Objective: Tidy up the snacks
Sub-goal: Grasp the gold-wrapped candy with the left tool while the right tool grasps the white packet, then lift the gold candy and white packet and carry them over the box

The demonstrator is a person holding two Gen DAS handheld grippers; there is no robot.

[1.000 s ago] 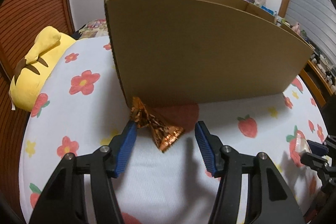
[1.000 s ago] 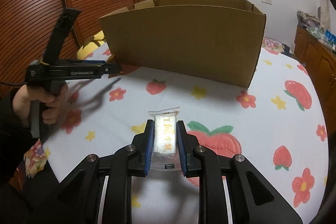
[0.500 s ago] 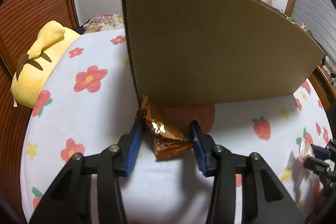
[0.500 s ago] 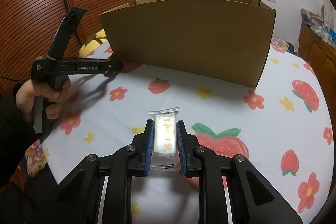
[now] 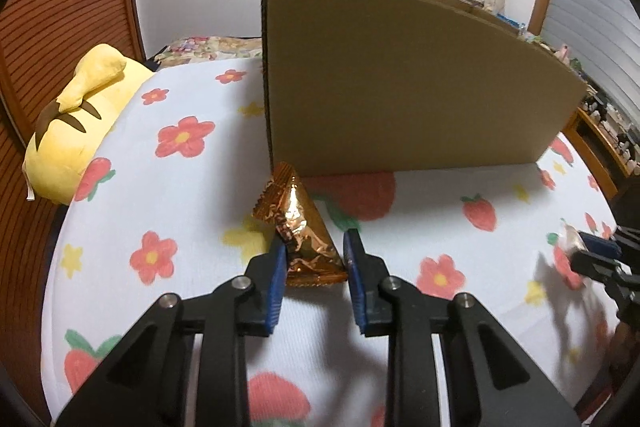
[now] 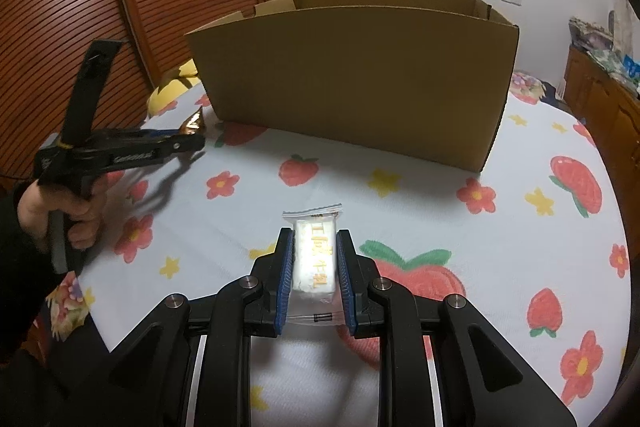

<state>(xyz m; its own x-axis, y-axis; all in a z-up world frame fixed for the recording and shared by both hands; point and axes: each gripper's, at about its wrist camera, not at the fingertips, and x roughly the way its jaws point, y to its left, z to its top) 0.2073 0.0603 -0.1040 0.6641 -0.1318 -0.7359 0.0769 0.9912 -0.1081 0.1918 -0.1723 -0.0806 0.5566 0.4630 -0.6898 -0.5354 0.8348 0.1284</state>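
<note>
Currently left claw (image 5: 314,259) closing on gold foil snack (image 5: 302,231), center frame, just below the cardboard box (image 5: 400,87) corner. Right claw (image 6: 312,267) clamped on white wrapped snack (image 6: 314,259), lower center, above the floral bed cover (image 6: 440,219).

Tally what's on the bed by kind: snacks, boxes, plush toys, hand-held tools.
Snacks: 2, a copper foil packet and a white wrapped bar
Cardboard box: 1
Yellow plush toy: 1
Tools: 2, left tool and right tool
Total: 6
</note>
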